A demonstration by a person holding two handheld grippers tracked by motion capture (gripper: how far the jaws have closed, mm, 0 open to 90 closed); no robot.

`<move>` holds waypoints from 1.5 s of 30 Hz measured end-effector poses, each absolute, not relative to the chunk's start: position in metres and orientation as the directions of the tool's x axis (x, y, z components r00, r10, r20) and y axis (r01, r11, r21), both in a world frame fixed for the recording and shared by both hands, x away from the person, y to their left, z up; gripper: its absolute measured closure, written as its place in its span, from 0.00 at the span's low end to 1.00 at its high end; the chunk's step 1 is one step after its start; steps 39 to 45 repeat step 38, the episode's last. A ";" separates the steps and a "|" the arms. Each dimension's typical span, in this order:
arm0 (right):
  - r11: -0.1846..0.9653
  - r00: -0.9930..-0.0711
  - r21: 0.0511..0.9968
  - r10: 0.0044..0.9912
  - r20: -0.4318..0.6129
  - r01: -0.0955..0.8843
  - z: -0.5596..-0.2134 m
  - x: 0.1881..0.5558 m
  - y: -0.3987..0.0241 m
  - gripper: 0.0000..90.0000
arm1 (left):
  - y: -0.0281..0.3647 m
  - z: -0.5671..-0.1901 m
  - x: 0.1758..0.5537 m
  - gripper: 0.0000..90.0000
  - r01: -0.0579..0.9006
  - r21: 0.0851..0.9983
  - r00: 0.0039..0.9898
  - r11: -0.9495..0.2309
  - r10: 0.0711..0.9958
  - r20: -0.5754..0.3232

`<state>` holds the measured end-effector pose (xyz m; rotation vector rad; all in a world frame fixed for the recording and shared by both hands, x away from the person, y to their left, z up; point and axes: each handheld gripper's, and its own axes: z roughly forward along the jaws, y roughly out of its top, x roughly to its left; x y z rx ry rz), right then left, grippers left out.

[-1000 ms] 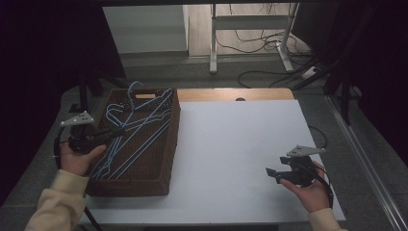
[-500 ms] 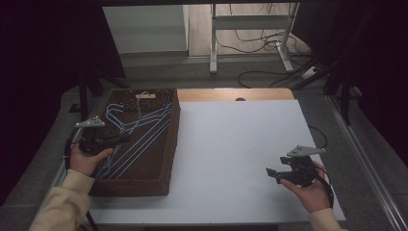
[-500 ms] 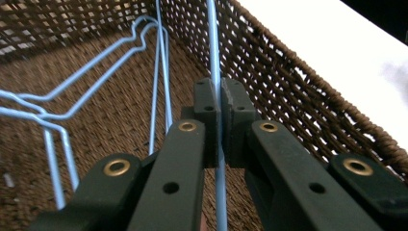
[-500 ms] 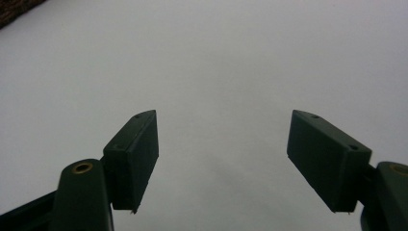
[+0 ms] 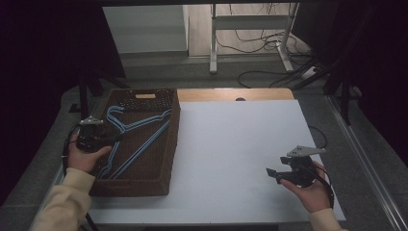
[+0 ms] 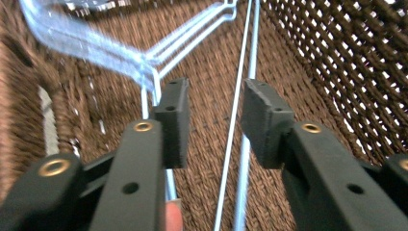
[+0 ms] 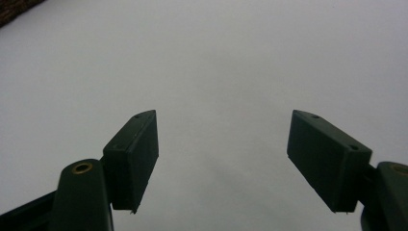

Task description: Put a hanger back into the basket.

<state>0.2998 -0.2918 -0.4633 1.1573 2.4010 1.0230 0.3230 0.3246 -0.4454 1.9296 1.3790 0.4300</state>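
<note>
- While the blue hangers lie in the wicker basket, left of frame, none is lifted out.
- Left claw: just opening, part-wide, straddling one hanger wire, not gripping.
- Right claw: wide, empty, over the white table.

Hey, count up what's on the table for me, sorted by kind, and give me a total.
Wicker basket: 1
Light blue wire hangers in the basket: at least 2; they overlap, so the exact count is unclear
Total: at least 3
</note>
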 end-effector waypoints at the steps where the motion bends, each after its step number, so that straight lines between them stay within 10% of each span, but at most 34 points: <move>1: 0.427 -0.638 0.705 0.769 0.047 0.567 -0.463 0.300 -0.292 0.29 | 0.322 -0.442 0.321 0.62 0.668 0.722 0.385 -0.182 0.914 -0.125; 6: 0.429 -0.642 0.704 0.765 0.049 0.566 -0.464 0.301 -0.290 0.29 | 0.300 -0.426 0.306 0.39 0.609 0.762 0.474 -0.219 0.871 -0.128; 16: 0.439 -0.662 0.709 0.747 0.053 0.552 -0.463 0.303 -0.290 0.26 | 0.244 -0.414 0.270 0.23 0.527 0.806 0.637 -0.271 0.754 -0.163; 45: 0.393 -0.694 0.767 0.714 0.092 0.507 -0.463 0.305 -0.303 0.23 | 0.216 -0.431 0.249 0.21 0.507 0.812 0.673 -0.291 0.722 -0.161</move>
